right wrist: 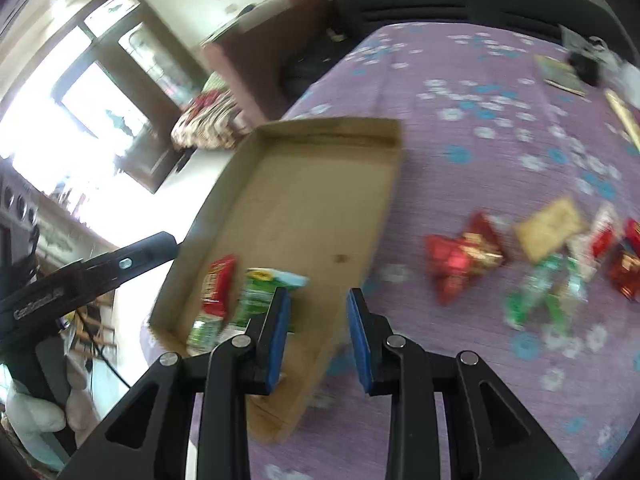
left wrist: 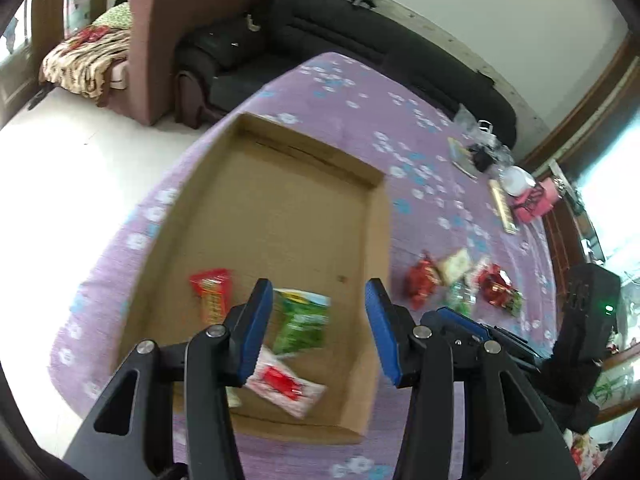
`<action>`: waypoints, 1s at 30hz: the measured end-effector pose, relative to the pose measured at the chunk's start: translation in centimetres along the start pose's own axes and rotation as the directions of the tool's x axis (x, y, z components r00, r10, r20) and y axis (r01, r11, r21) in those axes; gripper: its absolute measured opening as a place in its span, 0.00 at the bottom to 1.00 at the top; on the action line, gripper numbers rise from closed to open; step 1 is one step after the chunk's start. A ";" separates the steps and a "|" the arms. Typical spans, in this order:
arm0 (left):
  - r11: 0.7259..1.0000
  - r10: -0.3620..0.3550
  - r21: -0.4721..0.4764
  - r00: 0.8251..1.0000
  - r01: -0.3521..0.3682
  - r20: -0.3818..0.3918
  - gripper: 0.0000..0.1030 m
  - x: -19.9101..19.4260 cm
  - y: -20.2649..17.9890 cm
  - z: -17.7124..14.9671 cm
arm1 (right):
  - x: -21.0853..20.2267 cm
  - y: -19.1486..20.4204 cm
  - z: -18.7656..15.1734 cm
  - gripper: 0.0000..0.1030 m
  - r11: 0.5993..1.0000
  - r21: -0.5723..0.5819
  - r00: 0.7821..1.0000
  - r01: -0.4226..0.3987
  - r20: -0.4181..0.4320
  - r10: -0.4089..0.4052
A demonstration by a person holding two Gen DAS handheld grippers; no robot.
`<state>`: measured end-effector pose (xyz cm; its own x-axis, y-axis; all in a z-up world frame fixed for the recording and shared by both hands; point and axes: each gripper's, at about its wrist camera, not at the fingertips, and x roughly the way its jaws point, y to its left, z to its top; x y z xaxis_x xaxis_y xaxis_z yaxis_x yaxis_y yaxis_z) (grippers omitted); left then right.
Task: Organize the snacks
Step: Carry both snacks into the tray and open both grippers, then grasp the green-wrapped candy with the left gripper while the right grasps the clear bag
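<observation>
Lying on purple flowered desk (left wrist: pixel 352 92): cardboard tray (left wrist: pixel 280 216), loose snack packets (right wrist: pixel 464 256). Backing it: black sofa (left wrist: pixel 360 36). Hovering part-open, empty: left hand-held gripper (left wrist: pixel 320 320); narrower, empty: right hand-held gripper (right wrist: pixel 318 326).

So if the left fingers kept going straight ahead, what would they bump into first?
Probably the floor of the shallow brown cardboard box, just past the green snack packet; depth is hard to judge.

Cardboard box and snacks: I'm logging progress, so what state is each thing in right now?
Cardboard box: open-topped, far half bare.
Green packet: lying inside the box.
Red packet: inside the box.
White-and-red packet: inside the box.
Loose snack pile: still on the purple cloth.
Left gripper: open, empty.
Right gripper: open, empty.
</observation>
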<state>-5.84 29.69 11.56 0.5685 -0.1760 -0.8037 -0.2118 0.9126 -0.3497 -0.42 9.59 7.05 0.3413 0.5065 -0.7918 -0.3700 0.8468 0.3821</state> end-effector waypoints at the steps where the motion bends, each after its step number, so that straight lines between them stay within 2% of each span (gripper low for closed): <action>1: 1.000 -0.007 0.003 1.000 0.007 -0.009 0.48 0.4 -0.8 -0.4 | -0.4 -1.0 -0.2 0.28 1.000 0.018 1.000 0.013 0.002 -0.013; 8: 0.999 -0.039 0.017 0.998 0.040 -0.054 0.48 1.8 -4.6 -2.5 | -4.2 -9.7 -2.4 0.29 0.977 0.180 0.993 0.114 0.008 -0.117; 15: 0.997 -0.071 0.032 0.992 0.075 -0.104 0.48 3.9 -8.2 -4.5 | -7.5 -15.7 -4.6 0.29 0.953 0.253 0.984 0.169 0.012 -0.178; 21: 0.995 -0.075 0.061 0.988 0.084 -0.134 0.48 4.8 -10.2 -5.9 | -7.9 -17.0 -4.1 0.29 0.953 0.264 0.988 0.149 0.011 -0.157; 26: 0.995 -0.066 0.071 0.988 0.076 -0.138 0.48 4.8 -10.6 -6.5 | -5.5 -16.3 -2.5 0.29 0.959 0.276 0.998 0.060 -0.013 -0.059; 30: 0.993 -0.060 0.096 0.989 0.073 -0.134 0.48 4.6 -10.8 -6.8 | -3.3 -15.7 -0.7 0.31 0.958 0.256 0.992 0.125 -0.012 -0.126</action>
<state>-6.40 16.53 8.36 0.4686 -0.2779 -0.8386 -0.0924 0.9286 -0.3594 3.63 -5.47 3.30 0.3746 0.3938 -0.8394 -0.0904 0.9165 0.3896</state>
